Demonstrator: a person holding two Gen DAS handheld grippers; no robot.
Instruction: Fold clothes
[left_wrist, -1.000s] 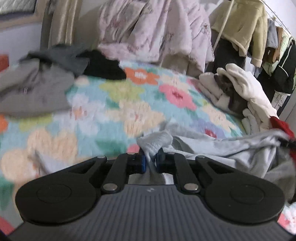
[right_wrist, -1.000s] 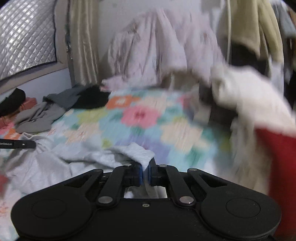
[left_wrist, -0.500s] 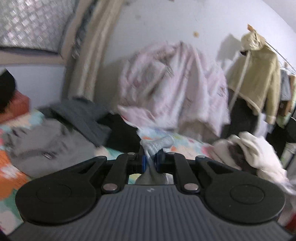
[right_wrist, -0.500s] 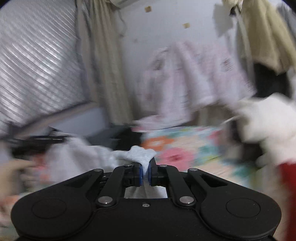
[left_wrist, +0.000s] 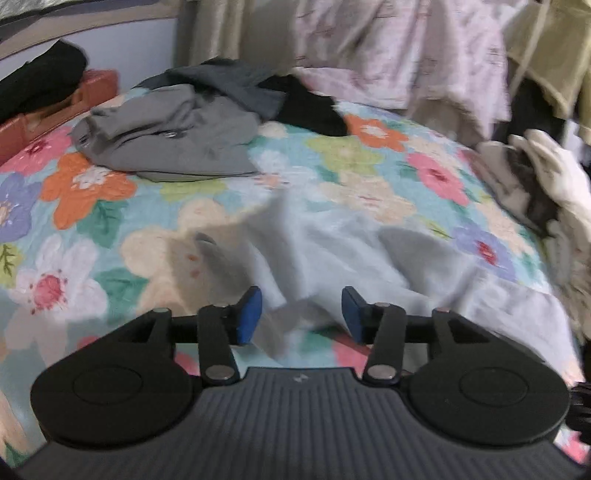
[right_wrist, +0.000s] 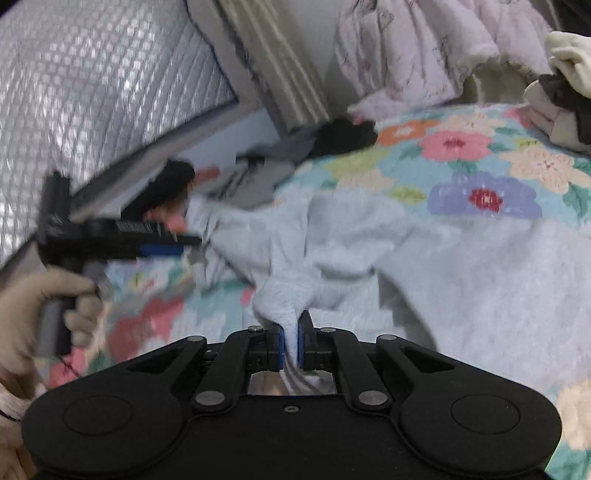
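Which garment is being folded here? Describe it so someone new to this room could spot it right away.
Start from the floral quilt covering the bed. Spread across its near side lies the pale blue-grey garment, one bunched end pinched in the right gripper, the open left gripper just above it. Unlike the darker grey clothes heaped near the wall, it is light, fleecy and laid out.

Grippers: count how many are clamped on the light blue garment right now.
1. The right gripper is shut on a bunched fold of the light blue garment. The left gripper is open above the cloth, holding nothing.
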